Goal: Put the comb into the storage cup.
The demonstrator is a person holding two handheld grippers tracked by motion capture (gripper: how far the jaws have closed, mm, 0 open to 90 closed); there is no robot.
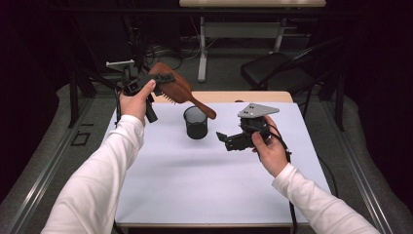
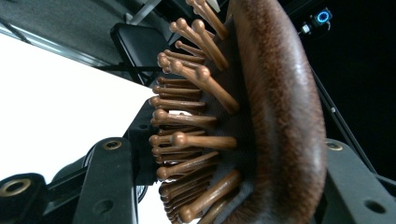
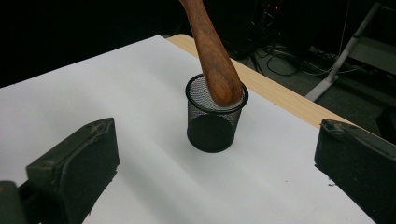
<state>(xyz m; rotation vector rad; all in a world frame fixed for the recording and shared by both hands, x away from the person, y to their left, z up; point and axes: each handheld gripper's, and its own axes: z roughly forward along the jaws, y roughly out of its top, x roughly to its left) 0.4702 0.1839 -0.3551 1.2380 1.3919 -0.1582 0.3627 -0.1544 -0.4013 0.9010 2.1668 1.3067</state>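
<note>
the left tongs [image 1: 163,80] are clenched on the head of the wooden hairbrush [image 1: 178,87], held in the air above and behind the black mesh cup [image 1: 196,122], its handle slanting down toward the cup's rim. the right tongs [image 1: 223,139], released and empty, hover beside the cup over the white tabletop [image 1: 204,185].

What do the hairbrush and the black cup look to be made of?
Hairbrush: likely wood, reddish brown with visible grain and a smooth, slightly glossy back; the round-tipped pins look wooden too, set in a dark pad, perhaps rubber. Cup: black wire mesh, probably metal, matte, with light showing through its wall.
</note>
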